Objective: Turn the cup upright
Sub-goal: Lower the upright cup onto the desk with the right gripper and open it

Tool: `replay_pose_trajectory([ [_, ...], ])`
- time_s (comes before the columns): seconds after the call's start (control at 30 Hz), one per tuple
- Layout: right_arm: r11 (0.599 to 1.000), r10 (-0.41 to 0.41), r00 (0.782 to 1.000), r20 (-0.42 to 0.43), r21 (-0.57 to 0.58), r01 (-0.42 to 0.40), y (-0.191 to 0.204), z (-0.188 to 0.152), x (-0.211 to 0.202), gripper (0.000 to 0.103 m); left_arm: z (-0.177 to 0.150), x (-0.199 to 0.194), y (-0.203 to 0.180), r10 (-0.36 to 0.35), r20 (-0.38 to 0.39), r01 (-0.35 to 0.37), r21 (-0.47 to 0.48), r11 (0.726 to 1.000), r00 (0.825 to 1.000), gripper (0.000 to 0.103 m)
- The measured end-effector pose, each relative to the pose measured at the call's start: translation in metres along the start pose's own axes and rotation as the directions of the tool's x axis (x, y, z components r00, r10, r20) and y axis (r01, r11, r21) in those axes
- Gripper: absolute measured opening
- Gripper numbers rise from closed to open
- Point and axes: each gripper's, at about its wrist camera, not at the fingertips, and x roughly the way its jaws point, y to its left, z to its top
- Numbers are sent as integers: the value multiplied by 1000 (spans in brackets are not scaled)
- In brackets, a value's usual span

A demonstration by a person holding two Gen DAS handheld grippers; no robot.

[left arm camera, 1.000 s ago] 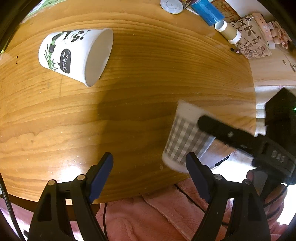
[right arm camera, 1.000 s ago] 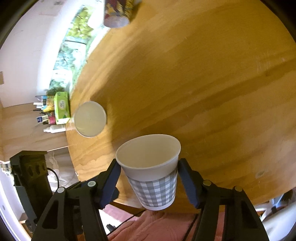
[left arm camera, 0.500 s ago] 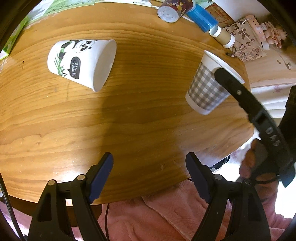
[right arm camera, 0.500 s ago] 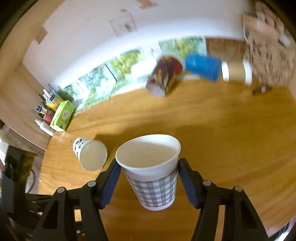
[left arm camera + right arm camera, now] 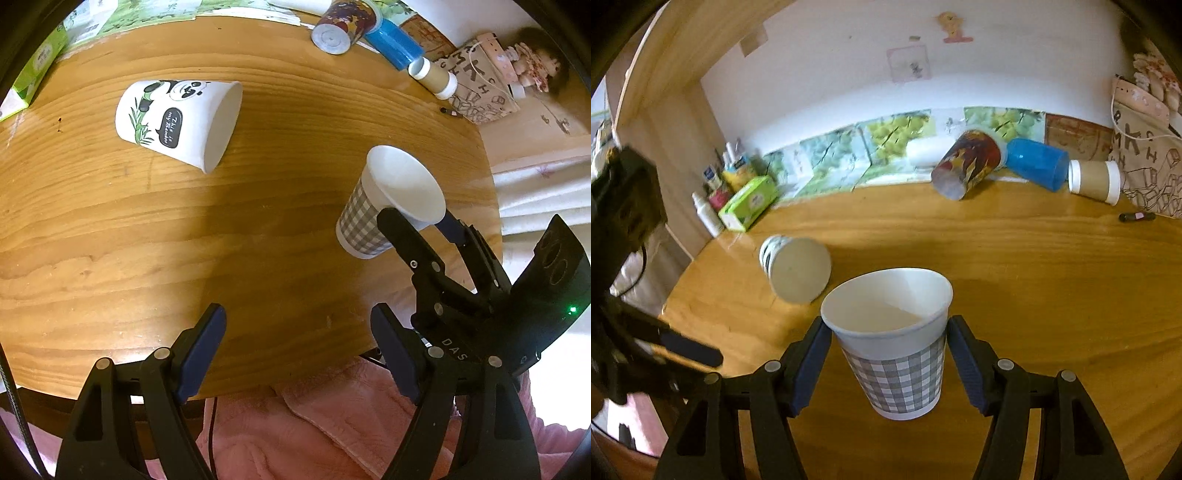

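My right gripper (image 5: pixel 888 360) is shut on a grey-checked paper cup (image 5: pixel 897 373), mouth up, held over the wooden table (image 5: pixel 1052 280). In the left wrist view that cup (image 5: pixel 364 221) is at the right, gripped by the right gripper (image 5: pixel 417 225); I cannot tell if its base touches the table. A white panda cup (image 5: pixel 173 118) lies on its side at the far left, mouth to the right; it also shows in the right wrist view (image 5: pixel 796 267). My left gripper (image 5: pixel 295 350) is open and empty above the table's near edge.
At the back lie a patterned cup (image 5: pixel 967 164), a blue cup (image 5: pixel 1036 162) and a brown cup (image 5: pixel 1095 181). A green tissue box (image 5: pixel 748 201) and small bottles (image 5: pixel 707 210) stand at the back left. A printed bag (image 5: pixel 1145 162) is at the right. Pink cloth (image 5: pixel 332 424) lies below the near edge.
The right gripper has swung the checked cup from sideways to mouth-up and moved it over the table. The left gripper and panda cup have barely moved.
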Motion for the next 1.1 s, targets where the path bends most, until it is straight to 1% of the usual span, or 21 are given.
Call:
replay_pose_trajectory([
  [0.2, 1000, -3, 999, -47, 27, 4, 4, -14, -8, 67, -13, -1, -6, 2, 4, -2, 41, 999, 1000, 83],
  [0.27, 999, -7, 998, -65, 44, 10, 5, -20, -12, 73, -19, 0, -7, 1, 6, -1, 51, 999, 1000, 83],
  [0.3, 999, -7, 998, -65, 51, 10, 6, -23, -14, 73, -22, -1, -7, -1, 9, 0, 54, 999, 1000, 83],
  [0.37, 998, -16, 997, -72, 67, 21, 8, -29, -20, 80, -29, -1, -8, -1, 21, 0, 59, 998, 1000, 83],
  [0.4, 997, -19, 997, -77, 73, 25, 9, -30, -23, 82, -32, -1, -8, -3, 30, 1, 62, 998, 1000, 83],
  [0.5, 995, -29, 995, -97, 92, 38, 12, -36, -32, 83, -38, -2, -8, -9, 69, 5, 67, 998, 998, 83],
  [0.57, 993, -56, 991, -125, 101, 69, 14, -41, -38, 87, -42, -5, -7, -9, 105, 2, 69, 998, 994, 83],
  [0.6, 991, -69, 988, -138, 102, 84, 15, -42, -41, 88, -43, -7, -7, -10, 122, 2, 67, 998, 992, 83],
  [0.7, 985, -108, 980, -169, 117, 129, 16, -44, -53, 89, -46, -17, -7, 11, 191, -21, 50, 999, 982, 83],
  [0.77, 980, -129, 976, -176, 130, 153, 18, -42, -65, 99, -45, -27, -11, 48, 248, -62, 49, 997, 968, 83],
  [0.8, 977, -142, 973, -179, 130, 167, 19, -40, -71, 101, -46, -31, -13, 62, 273, -79, 52, 995, 960, 83],
  [0.83, 975, -157, 971, -181, 126, 181, 21, -38, -78, 101, -48, -38, -17, 83, 308, -104, 52, 993, 948, 83],
  [0.9, 974, -166, 970, -176, 122, 189, 25, -32, -89, 102, -50, -47, -21, 109, 352, -133, 45, 990, 930, 83],
  [0.93, 976, -157, 973, -167, 126, 179, 27, -28, -98, 102, -52, -54, -25, 124, 381, -149, 38, 988, 916, 83],
  [1.0, 977, -131, 981, -145, 151, 153, 29, -20, -111, 102, -56, -64, -29, 141, 423, -168, 27, 985, 895, 83],
  [1.03, 976, -121, 984, -131, 166, 142, 29, -16, -118, 102, -59, -71, -32, 145, 453, -172, 18, 985, 879, 83],
  [1.1, 974, -110, 990, -93, 187, 126, 30, -7, -131, 102, -64, -83, -35, 147, 496, -170, 2, 985, 856, 83],
])
